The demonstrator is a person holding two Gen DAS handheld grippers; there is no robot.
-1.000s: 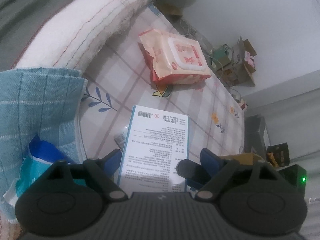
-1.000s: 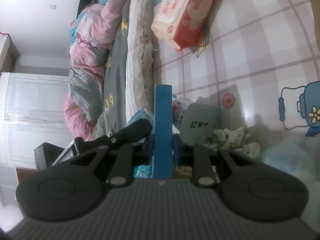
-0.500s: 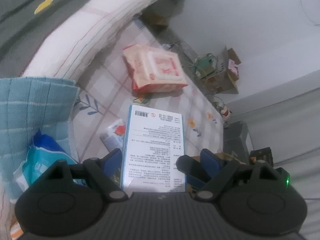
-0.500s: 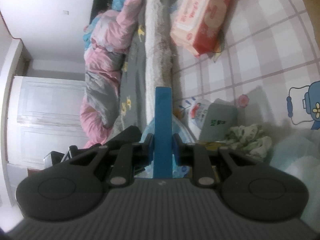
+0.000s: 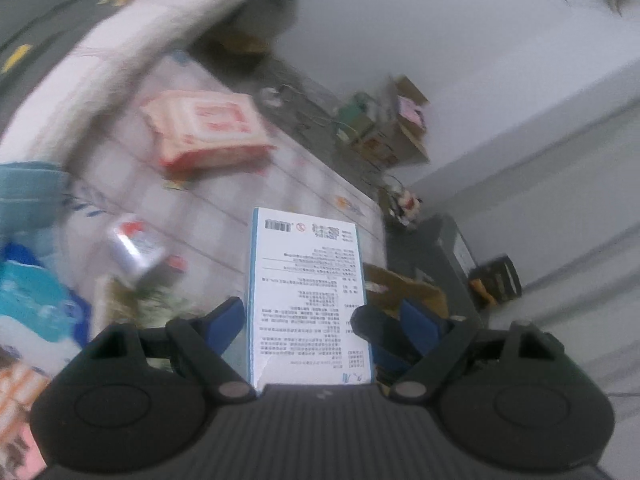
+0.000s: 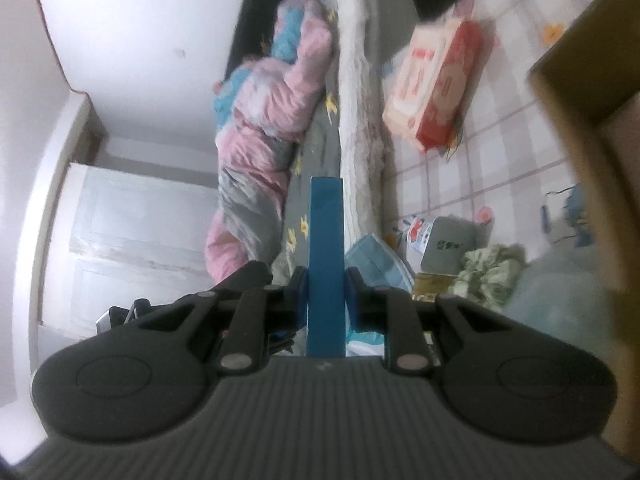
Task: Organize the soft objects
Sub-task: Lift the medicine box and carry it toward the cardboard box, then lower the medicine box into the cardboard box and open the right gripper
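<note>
Ahead of the left claw [image 5: 308, 312] and to its left we see a checked mat [image 5: 224, 208]. Further ahead and to the right, cartons [image 5: 384, 136] stand against a grey wall [image 5: 440, 40]. A black crate [image 5: 498, 280] sits off to the right. Ahead of the right claw [image 6: 326, 288] we see a bed [image 6: 356, 128], with a pink quilt [image 6: 272, 120] on it to the left. A white door [image 6: 132, 232] is further left and a cardboard box [image 6: 580, 60] is close on the right.

We see dense printed lines on the white face of the box [image 5: 306, 300] between the left gripper's [image 5: 316, 320] fingers, with a barcode and a red prohibition sign at its far end; the print is too small to read. On the grey pouch [image 6: 448, 248] ahead of the right gripper [image 6: 326, 294] sits a green logo, also unreadable.
</note>
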